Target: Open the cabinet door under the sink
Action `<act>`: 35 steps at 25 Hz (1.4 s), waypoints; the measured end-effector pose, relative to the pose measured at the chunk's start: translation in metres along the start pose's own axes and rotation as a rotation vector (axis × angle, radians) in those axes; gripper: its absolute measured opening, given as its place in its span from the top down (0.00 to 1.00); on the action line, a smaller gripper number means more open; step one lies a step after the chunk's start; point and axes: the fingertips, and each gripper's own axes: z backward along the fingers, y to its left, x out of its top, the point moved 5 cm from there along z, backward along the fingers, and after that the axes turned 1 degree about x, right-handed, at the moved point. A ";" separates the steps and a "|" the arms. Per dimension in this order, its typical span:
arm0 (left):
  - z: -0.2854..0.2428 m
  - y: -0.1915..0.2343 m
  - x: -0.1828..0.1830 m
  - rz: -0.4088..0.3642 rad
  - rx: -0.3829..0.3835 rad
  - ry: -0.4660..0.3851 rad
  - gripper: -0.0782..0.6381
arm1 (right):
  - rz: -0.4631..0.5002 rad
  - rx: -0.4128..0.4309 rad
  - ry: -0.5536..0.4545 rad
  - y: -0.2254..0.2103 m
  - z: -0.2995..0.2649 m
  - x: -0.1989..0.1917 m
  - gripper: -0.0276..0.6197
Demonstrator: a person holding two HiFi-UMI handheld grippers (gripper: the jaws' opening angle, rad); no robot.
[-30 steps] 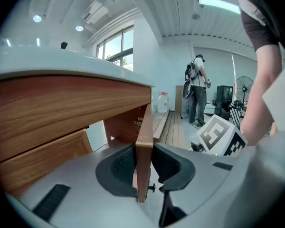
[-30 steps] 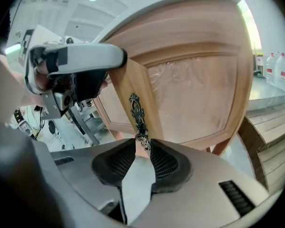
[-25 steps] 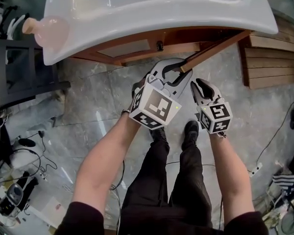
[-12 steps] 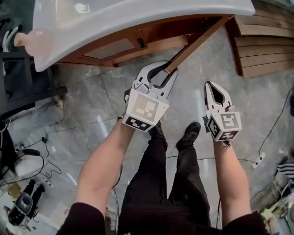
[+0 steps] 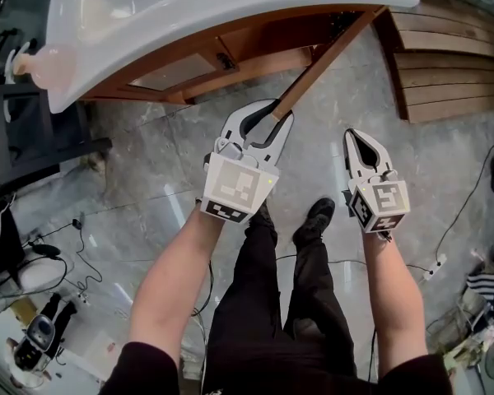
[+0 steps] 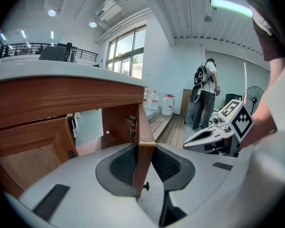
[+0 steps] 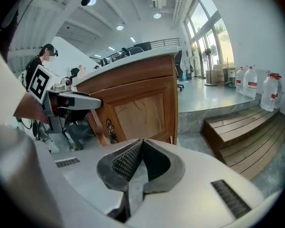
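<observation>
Head view: sink (image 5: 230, 2) at 12 o'clock, wood cabinet (image 5: 181, 68) under it. The cabinet door (image 5: 329, 52) stands open and runs from 1 o'clock down to the left gripper (image 5: 276, 112), which pinches its free edge. The right gripper (image 5: 356, 137) is at 3 o'clock of the left one.

Left gripper view: jaws part open, door edge squeezed btwn the pads (image 6: 120, 165). Small knob (image 6: 146, 185) at 6 o'clock.

Right gripper view: jaws pressed together, nothing in them. Cabinet at 12 o'clock.

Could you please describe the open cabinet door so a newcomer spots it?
Find the white sink; a wooden cabinet sits under it. The open door is the panel swung outward, its edge clamped by the left gripper, unlike the closed door beside it.
</observation>
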 end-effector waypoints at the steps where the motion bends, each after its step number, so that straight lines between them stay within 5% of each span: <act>1: 0.000 -0.003 0.000 0.004 0.004 0.002 0.76 | -0.004 0.006 0.003 -0.001 0.002 -0.002 0.93; 14: -0.010 -0.069 0.001 0.050 -0.004 0.014 0.72 | -0.007 0.036 0.047 -0.035 0.033 -0.023 0.93; 19: -0.015 -0.083 0.002 0.077 0.054 0.022 0.72 | -0.026 0.027 0.061 -0.050 0.052 -0.035 0.93; 35: -0.078 -0.173 0.023 0.055 -0.058 0.043 0.64 | -0.058 0.001 0.079 -0.084 0.085 -0.052 0.93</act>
